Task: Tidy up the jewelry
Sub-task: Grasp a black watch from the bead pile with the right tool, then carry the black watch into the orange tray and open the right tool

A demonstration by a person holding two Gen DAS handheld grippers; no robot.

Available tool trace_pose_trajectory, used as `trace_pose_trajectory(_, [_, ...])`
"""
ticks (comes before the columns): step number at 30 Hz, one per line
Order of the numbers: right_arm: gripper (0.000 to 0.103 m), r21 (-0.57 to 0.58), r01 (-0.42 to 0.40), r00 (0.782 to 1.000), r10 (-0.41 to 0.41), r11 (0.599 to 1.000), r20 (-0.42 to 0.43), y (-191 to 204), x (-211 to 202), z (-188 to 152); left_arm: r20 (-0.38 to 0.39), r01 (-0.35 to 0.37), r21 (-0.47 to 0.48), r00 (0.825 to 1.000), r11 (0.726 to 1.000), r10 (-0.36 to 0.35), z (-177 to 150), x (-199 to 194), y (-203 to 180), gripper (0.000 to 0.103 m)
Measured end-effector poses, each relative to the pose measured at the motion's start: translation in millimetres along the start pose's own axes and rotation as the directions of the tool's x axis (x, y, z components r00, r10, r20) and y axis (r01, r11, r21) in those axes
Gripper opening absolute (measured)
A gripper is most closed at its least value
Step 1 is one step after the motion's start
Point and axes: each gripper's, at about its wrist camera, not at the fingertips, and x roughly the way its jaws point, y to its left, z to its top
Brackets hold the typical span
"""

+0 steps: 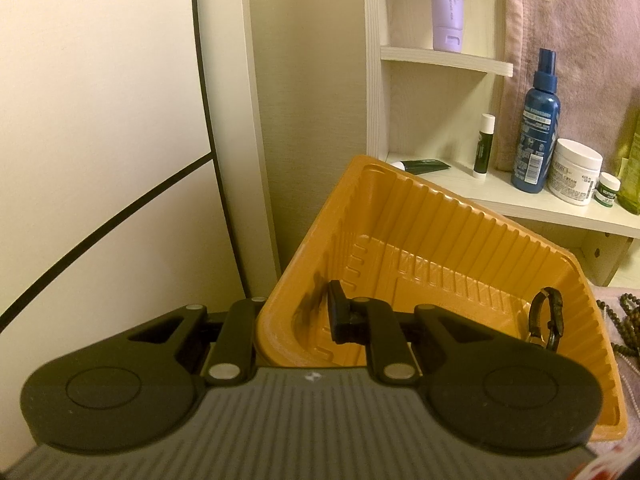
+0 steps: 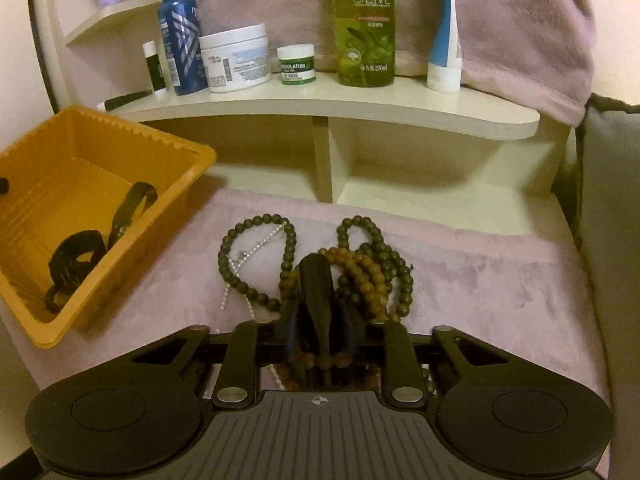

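An orange plastic tray (image 1: 440, 216) is tilted up, held by my left gripper (image 1: 296, 320), which is shut on the tray's near-left wall; one finger (image 1: 340, 312) shows inside, the other is hidden outside. A dark bracelet (image 1: 548, 316) lies in the tray; the right wrist view shows the tray (image 2: 132, 216) with dark bracelets (image 2: 76, 260) inside. My right gripper (image 2: 316, 280) is shut on a brown bead bracelet (image 2: 360, 280) in a heap of dark green bead strands (image 2: 256, 264) and a pearl chain (image 2: 240, 264) on the pink cloth (image 2: 480, 280).
A cream shelf (image 2: 360, 108) stands behind with a blue spray bottle (image 2: 178, 28), white cream jar (image 2: 236, 58), small green-label jar (image 2: 297, 63), olive bottle (image 2: 366, 24), lip balm (image 2: 154, 66) and tube (image 2: 444, 40). A pink towel (image 2: 520, 20) hangs behind. A grey cushion (image 2: 612, 208) sits right.
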Motion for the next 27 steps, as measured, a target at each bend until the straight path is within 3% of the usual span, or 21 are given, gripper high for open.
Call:
trace_pose_trajectory(8, [0.019, 0.122, -0.04, 0.993, 0.026, 0.992, 0.113, -9, -14, -2, 0.001, 0.001, 0.002, 1.0, 1.0, -0.001, 0, -1, 0, 0.015])
trace_pose_trajectory(16, [0.019, 0.231, -0.133, 0.952, 0.06, 0.964, 0.299, -16, -39, 13, 0.002, 0.002, 0.003, 1.0, 1.0, -0.002, 0, -1, 0, 0.015])
trace_pose_trajectory(23, [0.019, 0.231, -0.2, 0.937, 0.117, 0.952, 0.33, 1, -51, 29, 0.004, 0.003, 0.004, 1.0, 1.0, -0.003, 0, -1, 0, 0.015])
trace_pose_trajectory(27, [0.019, 0.235, -0.275, 0.93, 0.196, 0.932, 0.312, 18, -47, 36, 0.004, 0.002, 0.004, 1.0, 1.0, -0.002, 0, -2, 0, 0.015])
